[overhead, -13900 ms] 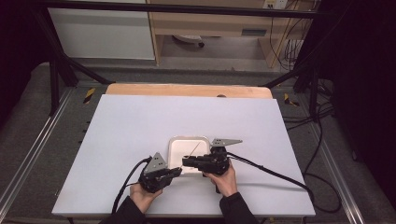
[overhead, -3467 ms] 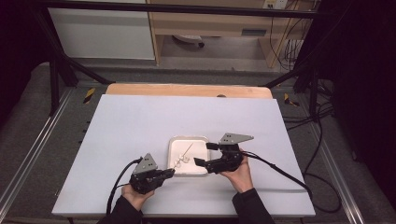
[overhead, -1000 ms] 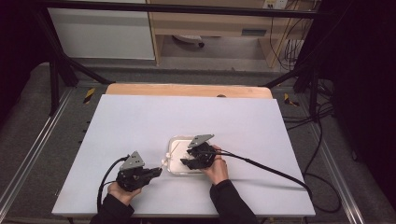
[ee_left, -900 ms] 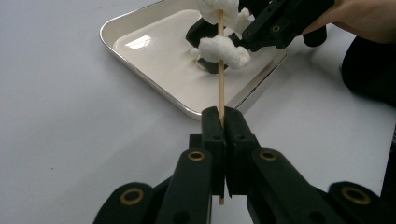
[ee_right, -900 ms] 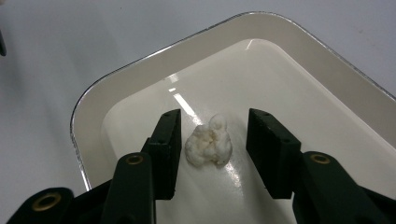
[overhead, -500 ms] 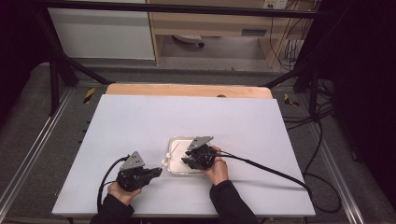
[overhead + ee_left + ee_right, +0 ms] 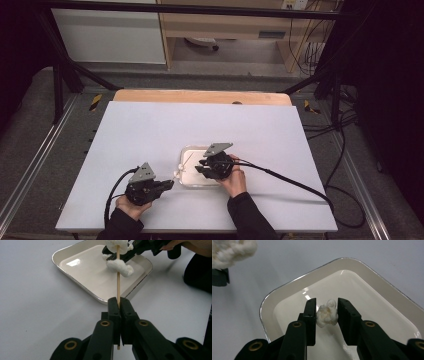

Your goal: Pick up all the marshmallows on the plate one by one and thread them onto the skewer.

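Two grippers at a white tray (image 7: pixel 186 183) on the table's (image 7: pixel 150 130) near half.

The left gripper (image 7: pixel 119 305), jaws fully closed, clamps a wooden skewer (image 7: pixel 118 283) carrying popcorn pieces (image 7: pixel 119 265) above the tray's near rim. The right gripper (image 7: pixel 326 312), whose jaws have just been closing, pinches one popcorn kernel (image 7: pixel 326 314) over the tray floor. Broad bare tabletop surrounds the tray on its far, left and right sides.

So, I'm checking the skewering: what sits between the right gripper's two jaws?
In the right gripper view, a piece of popcorn sits between the jaws of the right gripper, over the white tray; the jaws have just been closing on it.
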Demonstrator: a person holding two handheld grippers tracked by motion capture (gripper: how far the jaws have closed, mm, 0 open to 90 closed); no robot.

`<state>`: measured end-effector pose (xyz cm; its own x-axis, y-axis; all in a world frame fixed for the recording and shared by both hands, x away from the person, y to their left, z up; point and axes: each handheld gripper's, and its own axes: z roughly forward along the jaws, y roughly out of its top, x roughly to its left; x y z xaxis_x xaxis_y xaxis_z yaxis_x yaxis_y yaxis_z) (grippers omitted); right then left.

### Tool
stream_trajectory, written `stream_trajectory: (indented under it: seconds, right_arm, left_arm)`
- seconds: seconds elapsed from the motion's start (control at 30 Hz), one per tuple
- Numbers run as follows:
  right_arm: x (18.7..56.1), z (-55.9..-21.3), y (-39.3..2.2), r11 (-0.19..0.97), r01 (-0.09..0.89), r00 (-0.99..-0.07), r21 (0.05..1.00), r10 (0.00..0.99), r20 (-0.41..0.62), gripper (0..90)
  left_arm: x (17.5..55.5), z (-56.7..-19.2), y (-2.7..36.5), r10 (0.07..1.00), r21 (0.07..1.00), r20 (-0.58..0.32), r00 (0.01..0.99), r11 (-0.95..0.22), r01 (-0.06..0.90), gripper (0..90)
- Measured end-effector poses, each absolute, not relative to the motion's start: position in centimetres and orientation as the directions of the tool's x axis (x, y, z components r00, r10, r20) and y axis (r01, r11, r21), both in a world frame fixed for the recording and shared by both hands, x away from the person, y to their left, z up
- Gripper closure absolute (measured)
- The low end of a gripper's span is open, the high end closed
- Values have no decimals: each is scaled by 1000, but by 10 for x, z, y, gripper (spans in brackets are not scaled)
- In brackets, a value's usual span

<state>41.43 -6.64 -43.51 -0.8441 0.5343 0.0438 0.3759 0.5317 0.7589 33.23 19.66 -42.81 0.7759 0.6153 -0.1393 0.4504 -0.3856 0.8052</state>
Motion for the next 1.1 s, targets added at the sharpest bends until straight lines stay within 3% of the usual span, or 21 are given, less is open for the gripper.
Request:
stream_trajectory:
  seconds: [1.1]
  right_arm:
    - [397, -384, -120, 325, 406, -831, 854, 520, 198, 700]
  left_arm:
    - [330, -427, 192, 601, 810, -126, 789, -396, 431, 885]
